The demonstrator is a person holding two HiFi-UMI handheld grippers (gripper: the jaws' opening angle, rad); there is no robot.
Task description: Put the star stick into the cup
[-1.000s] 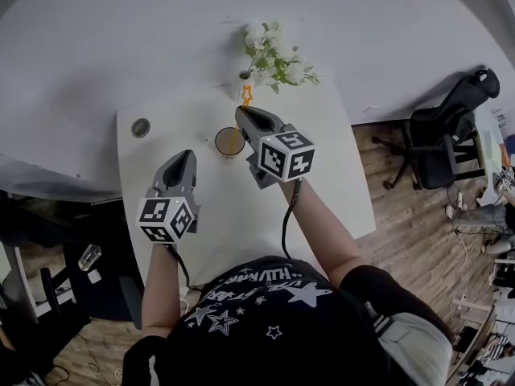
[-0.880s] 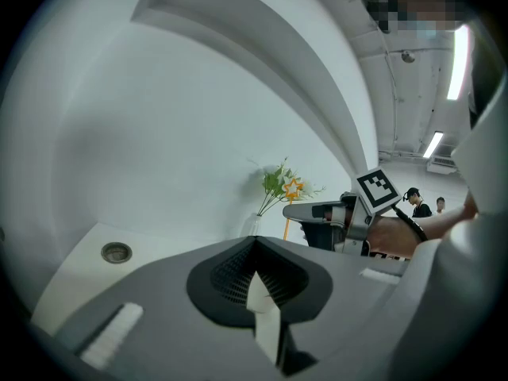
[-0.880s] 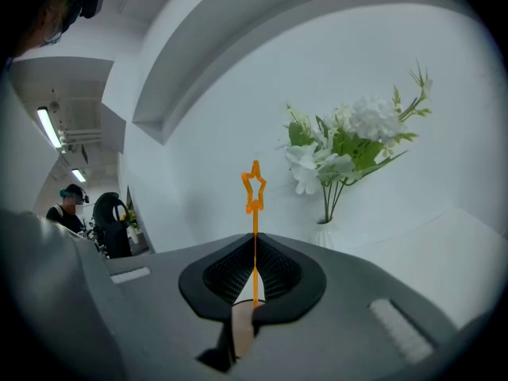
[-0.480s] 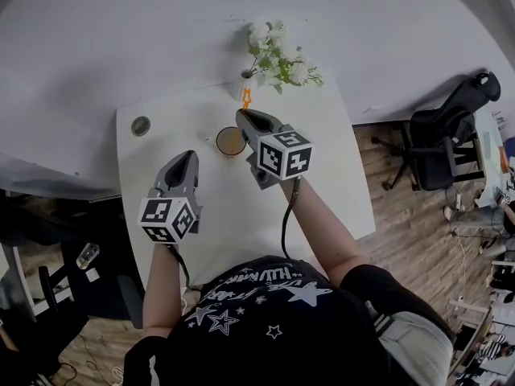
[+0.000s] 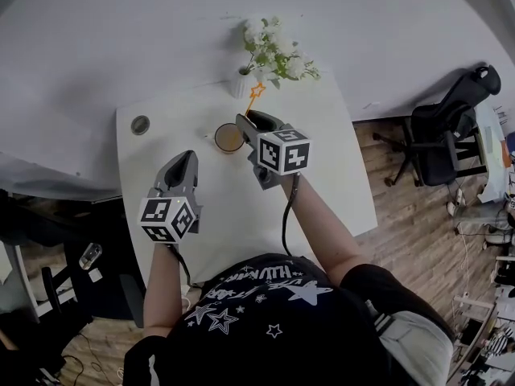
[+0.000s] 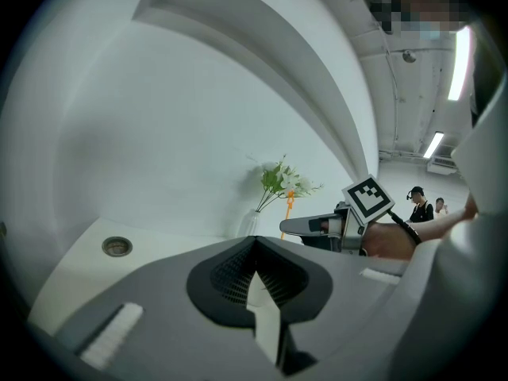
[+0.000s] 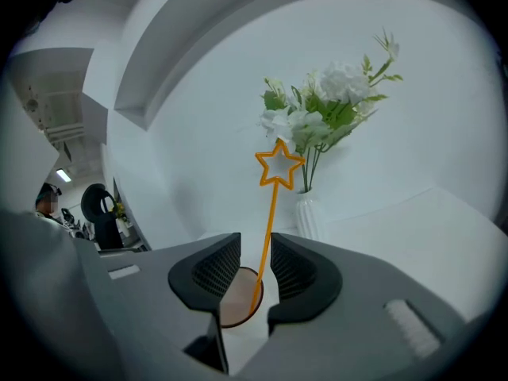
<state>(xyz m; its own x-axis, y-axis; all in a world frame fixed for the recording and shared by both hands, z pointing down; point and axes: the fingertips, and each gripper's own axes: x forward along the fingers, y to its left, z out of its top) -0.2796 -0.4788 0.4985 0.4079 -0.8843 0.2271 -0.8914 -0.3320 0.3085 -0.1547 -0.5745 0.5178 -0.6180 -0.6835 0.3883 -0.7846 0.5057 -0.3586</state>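
Observation:
The orange star stick (image 7: pixel 271 213) stands with its lower end inside the brown cup (image 7: pixel 236 298) and leans toward the flowers. My right gripper (image 7: pixel 255 262) straddles the stick. Its jaws are opening, and a gap shows on each side of the stick, so the pads do not press it. From the head view the cup (image 5: pixel 228 138) sits at the table's back middle. The star stick (image 5: pixel 255 92) rises just beyond the right gripper (image 5: pixel 251 120). My left gripper (image 5: pixel 184 160) hovers left of the cup, shut and empty, and its own view shows the left gripper (image 6: pixel 255 246) with pads together.
A white vase of flowers (image 5: pixel 242 82) stands at the table's back edge, just behind the cup, and appears as the vase (image 7: pixel 306 214) right of the stick. A round cable hole (image 5: pixel 141 126) sits at the back left. A black office chair (image 5: pixel 441 145) stands on the floor at the right.
The right gripper's jaws have opened and let go of the stick. The stick now leans to the right in the cup. The left gripper has stayed put.

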